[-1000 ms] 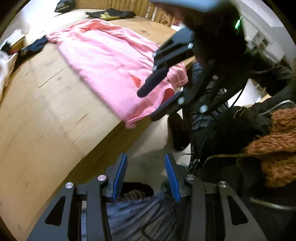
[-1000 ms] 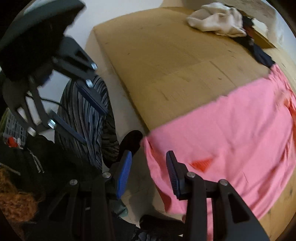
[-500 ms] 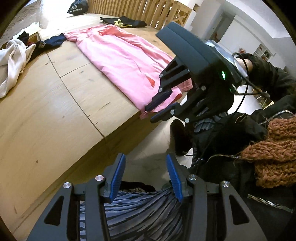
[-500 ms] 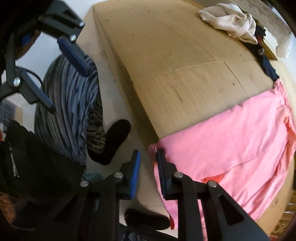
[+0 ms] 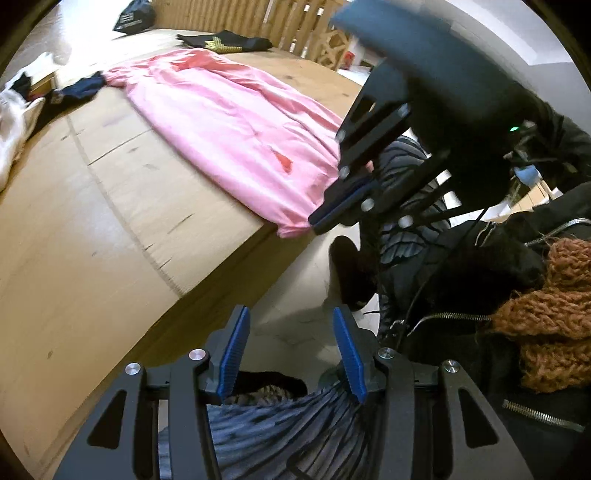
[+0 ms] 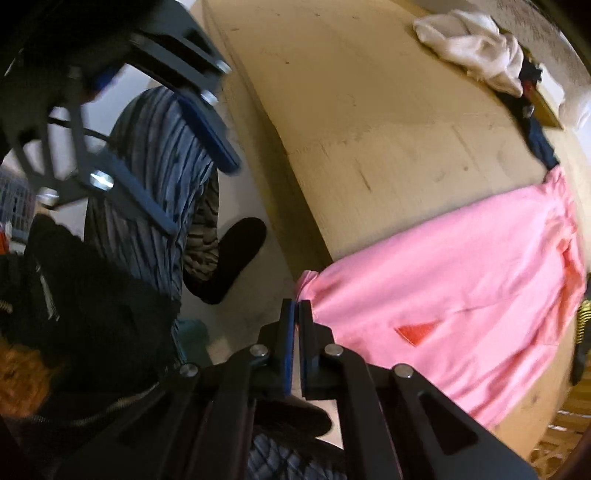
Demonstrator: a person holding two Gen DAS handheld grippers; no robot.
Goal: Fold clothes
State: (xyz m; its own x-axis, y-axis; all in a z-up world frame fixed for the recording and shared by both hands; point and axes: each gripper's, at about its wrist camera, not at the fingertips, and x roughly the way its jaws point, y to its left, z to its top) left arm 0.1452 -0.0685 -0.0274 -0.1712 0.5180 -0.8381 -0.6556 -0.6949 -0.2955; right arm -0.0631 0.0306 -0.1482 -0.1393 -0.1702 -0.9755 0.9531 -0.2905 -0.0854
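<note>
A pink shirt lies spread flat on the wooden table, its near corner hanging over the table edge. It also shows in the right wrist view. My right gripper is shut right at that hanging corner; the pink cloth bunches just past its tips, and I cannot tell if any cloth sits between the pads. It shows in the left wrist view at the shirt's corner. My left gripper is open and empty, off the table edge above the floor; in the right wrist view it hangs at the upper left.
A white garment and dark clothes lie at the table's far end. A black garment lies beyond the pink shirt near a wooden railing. The person's striped trousers and black shoe are beside the table.
My right gripper has closed from open to shut at the shirt's hanging corner. My left gripper stays open and has shifted only slightly near the table edge.
</note>
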